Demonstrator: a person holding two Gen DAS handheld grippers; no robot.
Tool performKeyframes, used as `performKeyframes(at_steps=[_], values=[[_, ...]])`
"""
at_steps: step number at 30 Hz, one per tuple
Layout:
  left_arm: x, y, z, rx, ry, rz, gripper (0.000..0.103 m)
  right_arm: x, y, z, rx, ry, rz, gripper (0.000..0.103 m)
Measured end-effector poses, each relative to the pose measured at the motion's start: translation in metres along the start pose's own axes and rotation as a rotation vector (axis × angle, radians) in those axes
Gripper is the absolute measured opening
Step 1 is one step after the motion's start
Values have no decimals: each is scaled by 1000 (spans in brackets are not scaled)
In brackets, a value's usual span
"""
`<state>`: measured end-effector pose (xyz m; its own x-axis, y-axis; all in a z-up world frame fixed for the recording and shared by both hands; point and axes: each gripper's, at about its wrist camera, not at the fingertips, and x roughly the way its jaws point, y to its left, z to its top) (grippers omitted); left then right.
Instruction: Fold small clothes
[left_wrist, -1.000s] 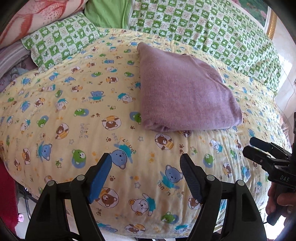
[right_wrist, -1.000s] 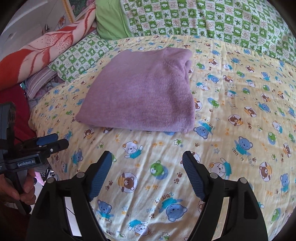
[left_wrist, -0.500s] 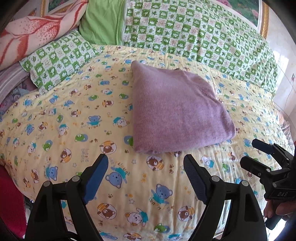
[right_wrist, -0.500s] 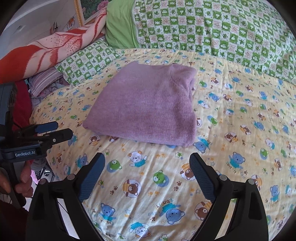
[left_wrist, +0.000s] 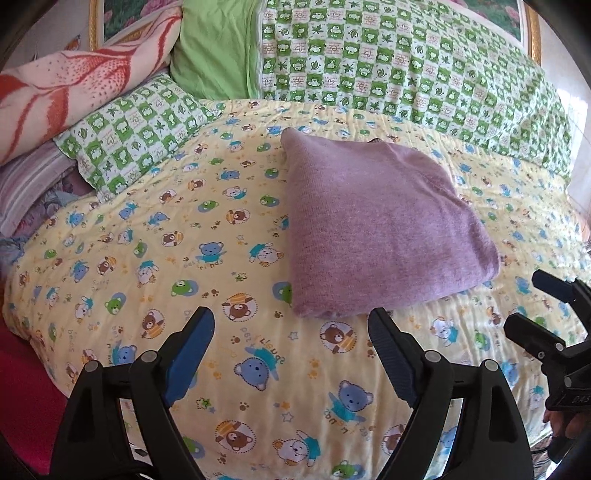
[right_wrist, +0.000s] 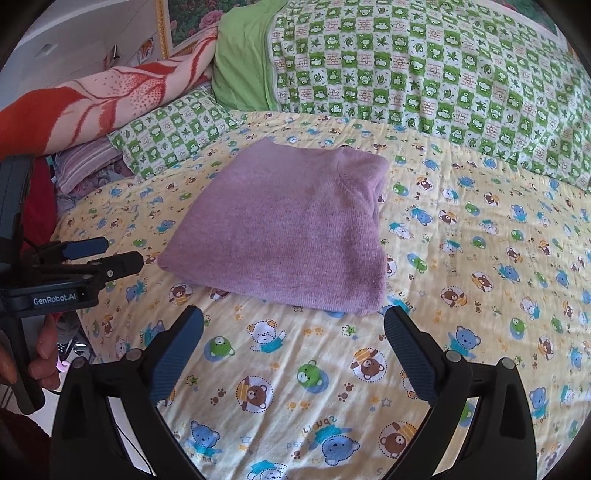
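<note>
Bedding fills the left edge of both views: a red-and-pink blanket (left_wrist: 55, 92) sits upper left, a green checked pillow (left_wrist: 136, 125) below it, none of it part of the job. In the left wrist view the left gripper (left_wrist: 291, 339) stands at lower centre with its jaws wide apart and nothing but bear-print sheet (left_wrist: 147, 258) between them. Right of centre lies the purple garment (left_wrist: 376, 236), already a compact, squared bundle flat on the sheet, edges tucked under, touched by neither tool. At the lower right edge the right gripper (left_wrist: 528, 306) hangs clear of the cloth; its jaws are opening, empty. The fold looks finished and the garment let go; what seems left is drawing away, or another piece, though no other unfolded clothing is visible.
</note>
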<state>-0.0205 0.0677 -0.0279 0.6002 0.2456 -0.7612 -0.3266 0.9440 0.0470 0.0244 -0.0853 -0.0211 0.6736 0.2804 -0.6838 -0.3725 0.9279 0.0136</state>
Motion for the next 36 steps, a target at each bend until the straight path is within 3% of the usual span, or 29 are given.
performKeyframes(at_steps=[13, 20, 36], values=[[8, -6, -8, 48, 9, 34, 86, 16, 5, -4, -9, 12, -10, 102], [8, -9, -7, 45, 3, 32, 86, 21, 14, -5, -56, -2, -11, 102], [10, -12, -5, 44, 9, 25, 86, 27, 8, -1, -32, -2, -2, 102]])
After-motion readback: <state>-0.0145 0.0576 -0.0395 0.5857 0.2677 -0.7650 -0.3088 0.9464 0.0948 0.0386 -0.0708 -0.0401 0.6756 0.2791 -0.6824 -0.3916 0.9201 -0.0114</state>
